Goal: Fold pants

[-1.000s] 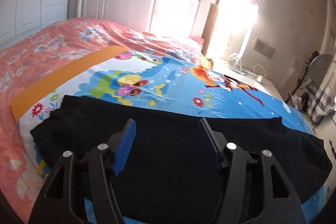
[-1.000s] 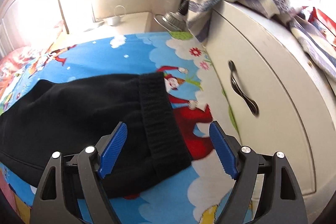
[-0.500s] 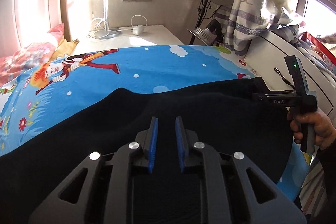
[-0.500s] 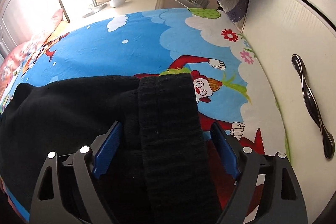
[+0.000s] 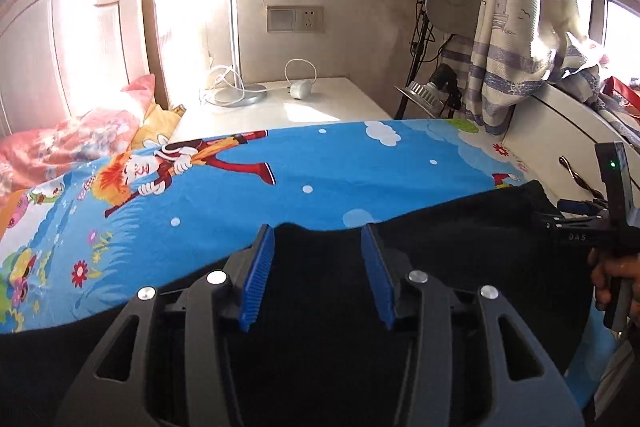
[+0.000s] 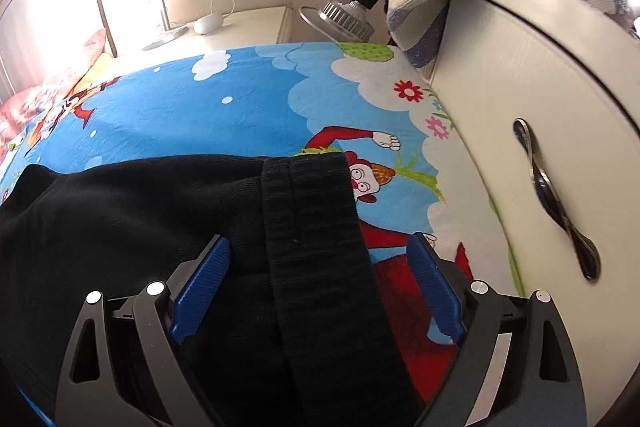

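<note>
The black pants [image 6: 132,227] lie flat across the cartoon bedsheet [image 5: 320,163], the right gripper [image 6: 316,291] spread wide astride their ribbed waistband [image 6: 320,247] and the left gripper [image 5: 318,275], its jaws just reopened, empty above the fabric's far edge, apparently readying a fold.

Sunlit headboard [image 5: 60,39], white nightstand [image 5: 288,107], cream cabinet [image 6: 532,99]

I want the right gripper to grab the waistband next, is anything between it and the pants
Nothing visible is in the way. The right gripper is open, its jaws straddling the ribbed waistband of the black pants, which lie flat on the cartoon sheet.
</note>
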`<state>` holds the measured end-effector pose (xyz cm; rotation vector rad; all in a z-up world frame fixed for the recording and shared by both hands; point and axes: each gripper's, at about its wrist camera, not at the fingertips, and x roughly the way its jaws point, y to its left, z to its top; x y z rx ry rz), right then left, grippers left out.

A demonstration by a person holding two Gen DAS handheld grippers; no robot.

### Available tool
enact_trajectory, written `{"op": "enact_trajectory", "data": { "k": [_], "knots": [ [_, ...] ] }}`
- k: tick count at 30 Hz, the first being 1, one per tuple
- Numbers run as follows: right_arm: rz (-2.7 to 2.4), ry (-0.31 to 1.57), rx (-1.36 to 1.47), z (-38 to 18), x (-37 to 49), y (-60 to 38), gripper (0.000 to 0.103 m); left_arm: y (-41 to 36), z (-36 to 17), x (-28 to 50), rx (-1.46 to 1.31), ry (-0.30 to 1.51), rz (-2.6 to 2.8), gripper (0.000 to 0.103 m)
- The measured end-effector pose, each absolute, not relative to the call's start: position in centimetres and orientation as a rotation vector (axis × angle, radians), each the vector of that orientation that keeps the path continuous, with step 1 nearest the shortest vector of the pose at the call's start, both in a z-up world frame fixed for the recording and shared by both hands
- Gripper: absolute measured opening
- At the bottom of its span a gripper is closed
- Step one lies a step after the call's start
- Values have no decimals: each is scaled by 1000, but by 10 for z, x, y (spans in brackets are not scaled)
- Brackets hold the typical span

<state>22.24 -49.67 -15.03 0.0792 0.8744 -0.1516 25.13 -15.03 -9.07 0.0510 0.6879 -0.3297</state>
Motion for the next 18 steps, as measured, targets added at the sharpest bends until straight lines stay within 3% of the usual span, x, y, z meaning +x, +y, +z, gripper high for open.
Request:
{"op": "enact_trajectory", "data": {
  "k": [4, 9, 11, 13, 18],
  "knots": [
    [-1, 816, 120, -126, 167, -466, 85, -120, -106, 174, -69, 717, -378, 45],
    [53, 960, 19, -164, 126, -421, 86, -73, -135, 98, -201, 763, -330, 45],
    [29, 918, -67, -171, 109, -411, 87, -68, -137, 72, -144, 752, -317, 45],
    [2, 975, -20, -169, 105, -414, 87, -66, -145, 56, -155, 784, -369, 45],
    [120, 980, 87, -146, 77, -401, 87, -59, -165, 49, -487, 877, -562, 45]
  ]
}}
